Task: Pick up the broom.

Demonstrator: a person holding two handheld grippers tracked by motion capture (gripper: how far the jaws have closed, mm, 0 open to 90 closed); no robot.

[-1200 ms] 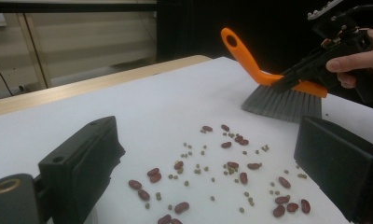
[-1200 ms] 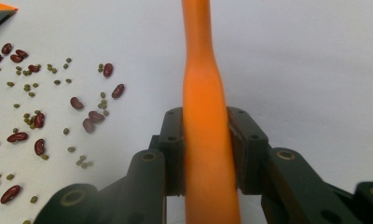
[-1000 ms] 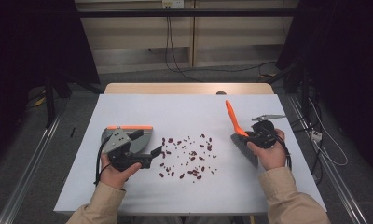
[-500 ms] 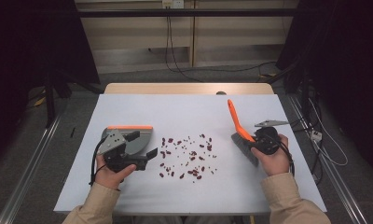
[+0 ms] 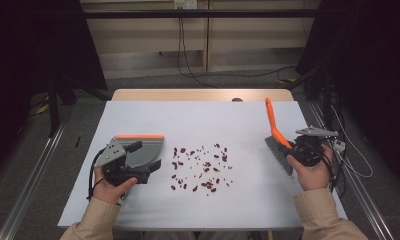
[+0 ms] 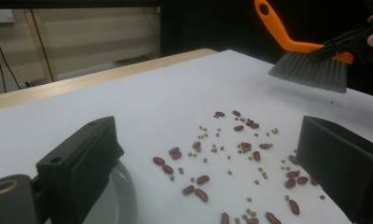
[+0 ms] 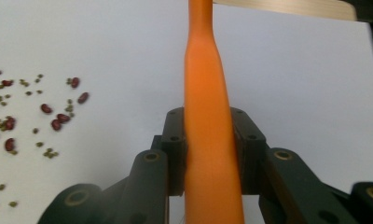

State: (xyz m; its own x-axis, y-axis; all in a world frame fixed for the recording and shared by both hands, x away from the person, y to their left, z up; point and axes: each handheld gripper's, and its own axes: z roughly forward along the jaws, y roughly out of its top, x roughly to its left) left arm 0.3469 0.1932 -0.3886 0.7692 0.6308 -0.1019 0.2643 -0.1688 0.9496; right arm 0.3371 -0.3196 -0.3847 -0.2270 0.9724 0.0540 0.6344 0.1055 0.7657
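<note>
Brush (image 5: 278,142), light and stiff-handled, is sitting clamped at its orange handle in the right gripper (image 7: 208,154), while the left gripper (image 6: 212,182) is gaping empty toward the beans (image 5: 200,167).

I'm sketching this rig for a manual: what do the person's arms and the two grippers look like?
Both forearms wear beige sleeves. The left gripper and right gripper are black, each topped by a grey three-cornered plate, with a black cable trailing off. Their jaws are blocky, matte black, with round pivot holes.

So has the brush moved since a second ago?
Yes. The brush, held in the right gripper, has shifted right, farther from the scattered beans.
</note>
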